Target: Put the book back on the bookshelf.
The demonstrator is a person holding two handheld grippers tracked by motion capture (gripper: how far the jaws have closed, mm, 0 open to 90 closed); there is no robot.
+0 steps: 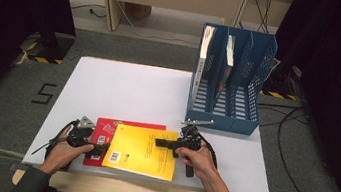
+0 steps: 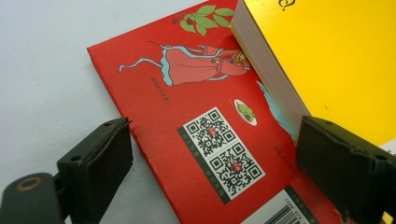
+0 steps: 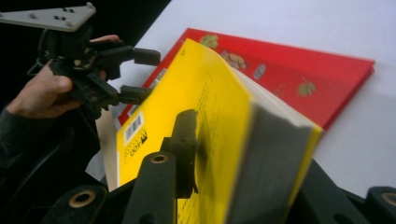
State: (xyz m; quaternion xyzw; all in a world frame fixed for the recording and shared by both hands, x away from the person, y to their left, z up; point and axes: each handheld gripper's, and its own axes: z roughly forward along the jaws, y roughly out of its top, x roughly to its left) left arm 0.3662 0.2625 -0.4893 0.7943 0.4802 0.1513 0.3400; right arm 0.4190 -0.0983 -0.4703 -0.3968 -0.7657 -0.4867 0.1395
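A yellow book lies slanted on top of a red book near the front of the white table. My right gripper reaches in from the right and is shut on the yellow book, one pad pressed on its cover and its right edge lifted off the red book. My left gripper stands open at the left. Its jaws straddle the red book at its printed codes, the right jaw close to the page edge of the yellow book.
A blue slotted file rack stands at the back right of the table with two books upright in it. In the right gripper view the left gripper and the hand holding it sit beyond the yellow book. The table's front edge is close under both hands.
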